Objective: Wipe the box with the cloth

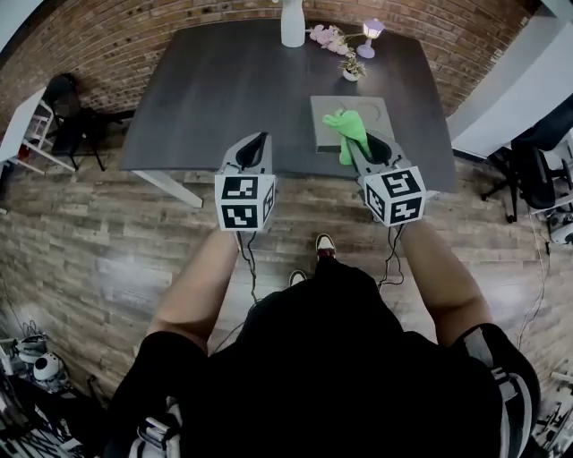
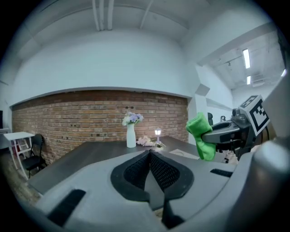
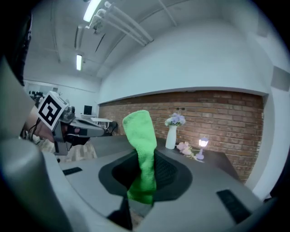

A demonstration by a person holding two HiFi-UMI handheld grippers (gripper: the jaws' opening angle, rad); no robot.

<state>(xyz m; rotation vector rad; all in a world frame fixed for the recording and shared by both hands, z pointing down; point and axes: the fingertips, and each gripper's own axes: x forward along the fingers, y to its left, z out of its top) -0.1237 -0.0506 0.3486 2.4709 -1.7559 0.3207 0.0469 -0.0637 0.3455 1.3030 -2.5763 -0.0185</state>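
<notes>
A flat grey box (image 1: 378,113) lies near the front right corner of the dark table (image 1: 224,89). My right gripper (image 1: 357,143) is shut on a green cloth (image 1: 346,130), which hangs over the box's front edge. In the right gripper view the cloth (image 3: 141,136) stands up from between the jaws of that gripper (image 3: 142,156). My left gripper (image 1: 259,139) hovers over the table's front edge, left of the box, shut with nothing in it. From the left gripper view its pads meet at the tip (image 2: 150,154), with the cloth (image 2: 201,136) and box (image 2: 183,152) to the right.
A white vase (image 1: 293,25), pink flowers (image 1: 329,38), a small lit lamp (image 1: 370,34) and a little potted plant (image 1: 352,70) stand at the table's far side. A black chair (image 1: 67,107) is at the left, an office chair (image 1: 537,170) at the right.
</notes>
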